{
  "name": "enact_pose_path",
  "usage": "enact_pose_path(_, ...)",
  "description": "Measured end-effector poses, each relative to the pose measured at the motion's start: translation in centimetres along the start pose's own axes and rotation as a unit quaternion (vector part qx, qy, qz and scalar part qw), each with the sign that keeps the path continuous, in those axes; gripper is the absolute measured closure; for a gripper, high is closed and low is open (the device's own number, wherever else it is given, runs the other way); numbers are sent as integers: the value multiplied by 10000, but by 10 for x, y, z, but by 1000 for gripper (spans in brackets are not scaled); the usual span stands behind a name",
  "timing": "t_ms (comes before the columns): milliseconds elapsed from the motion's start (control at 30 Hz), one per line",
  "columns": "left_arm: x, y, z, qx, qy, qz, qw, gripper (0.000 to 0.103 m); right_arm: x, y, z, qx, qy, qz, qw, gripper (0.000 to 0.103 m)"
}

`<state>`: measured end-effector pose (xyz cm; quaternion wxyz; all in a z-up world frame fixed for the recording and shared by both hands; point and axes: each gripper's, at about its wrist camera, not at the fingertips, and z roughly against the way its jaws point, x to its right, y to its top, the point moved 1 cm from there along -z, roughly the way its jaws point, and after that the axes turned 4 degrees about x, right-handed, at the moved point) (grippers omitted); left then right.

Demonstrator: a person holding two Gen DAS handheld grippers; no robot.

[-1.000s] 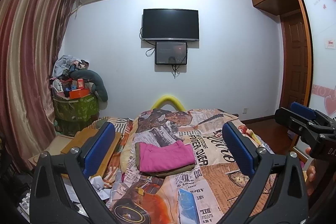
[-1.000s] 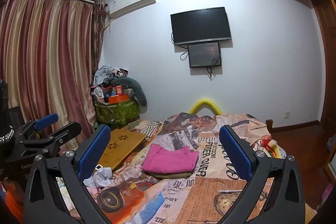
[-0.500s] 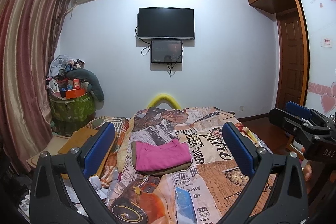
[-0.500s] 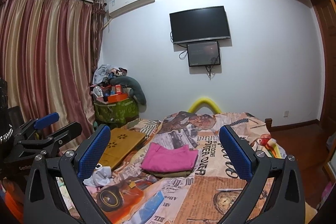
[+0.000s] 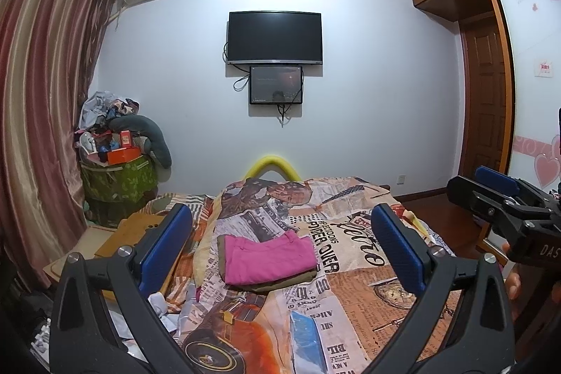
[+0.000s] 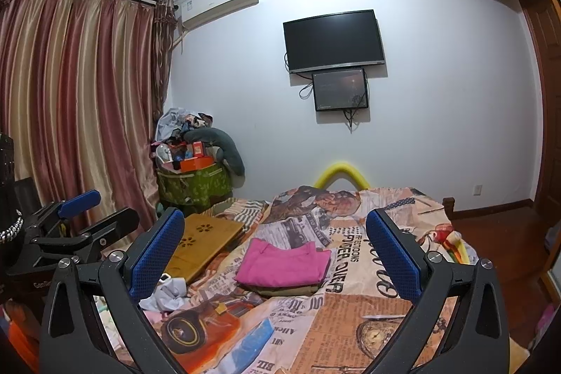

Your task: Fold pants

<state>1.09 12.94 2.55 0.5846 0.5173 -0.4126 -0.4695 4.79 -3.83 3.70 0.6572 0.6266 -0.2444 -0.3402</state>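
Observation:
Folded pink pants (image 5: 268, 256) lie on top of a folded olive garment (image 5: 277, 283) in the middle of the bed (image 5: 364, 283); they also show in the right wrist view (image 6: 282, 263). My left gripper (image 5: 280, 247) is open and empty, held well back above the bed's near end. My right gripper (image 6: 275, 251) is open and empty, also well back from the pants. The right gripper also shows at the right edge of the left wrist view (image 5: 505, 198), and the left gripper at the left edge of the right wrist view (image 6: 80, 219).
A wooden lap table (image 6: 203, 242) lies left of the bed. A green bin (image 5: 117, 179) heaped with clutter stands by the curtain. White crumpled cloth (image 6: 168, 293) lies at the bed's left edge. A TV (image 5: 275, 37) hangs on the far wall. Wooden floor (image 6: 491, 233) runs to the right.
Both grippers have tilted up slightly, so the pants and bed sit a little lower in view. Both stay open and empty. The pants have not moved.

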Motion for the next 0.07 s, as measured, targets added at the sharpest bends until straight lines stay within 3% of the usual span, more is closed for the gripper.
enact_pose_path(67,-1,0,-2,-15,21,-1,10000,0,1,0,-1,-4,-10,3,10000,0)
